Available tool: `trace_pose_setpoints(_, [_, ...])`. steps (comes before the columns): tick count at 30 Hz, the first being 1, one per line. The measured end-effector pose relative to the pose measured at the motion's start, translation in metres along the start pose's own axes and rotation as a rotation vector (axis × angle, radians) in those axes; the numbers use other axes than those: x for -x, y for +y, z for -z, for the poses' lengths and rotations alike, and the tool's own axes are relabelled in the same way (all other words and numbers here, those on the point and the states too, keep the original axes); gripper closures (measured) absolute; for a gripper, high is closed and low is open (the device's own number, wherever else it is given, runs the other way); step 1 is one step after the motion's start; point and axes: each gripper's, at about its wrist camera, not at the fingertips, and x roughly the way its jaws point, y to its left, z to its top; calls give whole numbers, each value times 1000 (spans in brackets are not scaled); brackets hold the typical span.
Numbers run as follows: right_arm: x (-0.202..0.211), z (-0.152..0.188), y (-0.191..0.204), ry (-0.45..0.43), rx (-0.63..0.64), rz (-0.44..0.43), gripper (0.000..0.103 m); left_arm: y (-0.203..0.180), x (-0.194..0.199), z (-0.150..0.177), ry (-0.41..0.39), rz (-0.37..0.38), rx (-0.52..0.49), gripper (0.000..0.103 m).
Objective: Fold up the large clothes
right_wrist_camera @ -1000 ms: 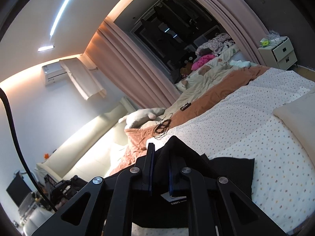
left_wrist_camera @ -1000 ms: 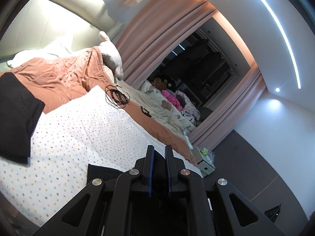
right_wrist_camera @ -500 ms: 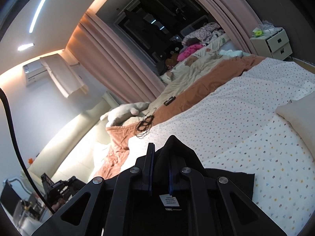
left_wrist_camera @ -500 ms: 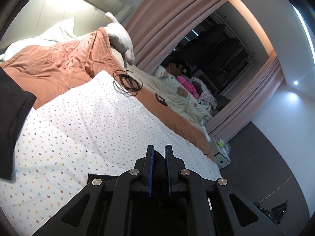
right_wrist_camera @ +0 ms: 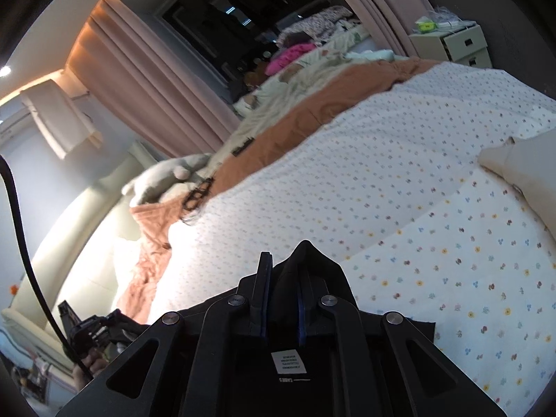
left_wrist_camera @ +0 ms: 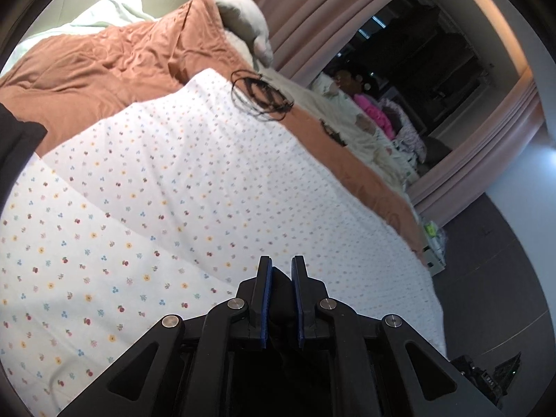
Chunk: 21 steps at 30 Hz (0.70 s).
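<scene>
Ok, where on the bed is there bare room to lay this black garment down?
The dotted sheet is bare ahead of both grippers, between the orange blanket and the cream pillow. It is crowded along the far edge: cable coil, plush toy.

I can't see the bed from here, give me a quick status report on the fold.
Left gripper and right gripper both shut on black garment. Garment over floral sheet. Black cord coil far off.

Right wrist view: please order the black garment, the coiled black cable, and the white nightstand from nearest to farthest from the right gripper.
1. Black garment, clamped in the right gripper.
2. Coiled black cable, left, mid-bed on the orange blanket.
3. White nightstand, far upper right beyond the bed.
</scene>
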Motion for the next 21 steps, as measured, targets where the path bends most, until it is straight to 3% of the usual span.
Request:
trace_pose_setpoints(3, [-19, 4, -13, 53, -23, 64, 82, 10, -23, 2, 60, -28, 42, 84])
trace_pose_setpoints(5, [-26, 7, -21, 79, -47, 79, 74, 14, -30, 2, 78, -22, 67, 67])
trace_pose_setpoints(7, [-27, 10, -26, 86, -53, 78, 71, 15, -25, 2, 45, -27, 64, 56])
trace_pose_setpoints(9, [-24, 13, -27, 91, -45, 90, 66, 14, -17, 4, 17, -38, 43, 54])
trace_pose_setpoints(11, [-17, 15, -28, 76, -34, 126, 40, 15, -12, 6, 26, -43, 36, 54])
trace_pose_setpoints(12, [-12, 15, -28, 62, -30, 139, 35, 17, -10, 9, 35, -43, 36, 54])
trace_pose_setpoints(17, [11, 17, -33, 41, -33, 136, 34, 29, -3, 28, 78, -94, 6, 54])
trace_pose_setpoints(21, [17, 32, -46, 89, -44, 182, 34, 47, 1, 49, 132, -139, -5, 54])
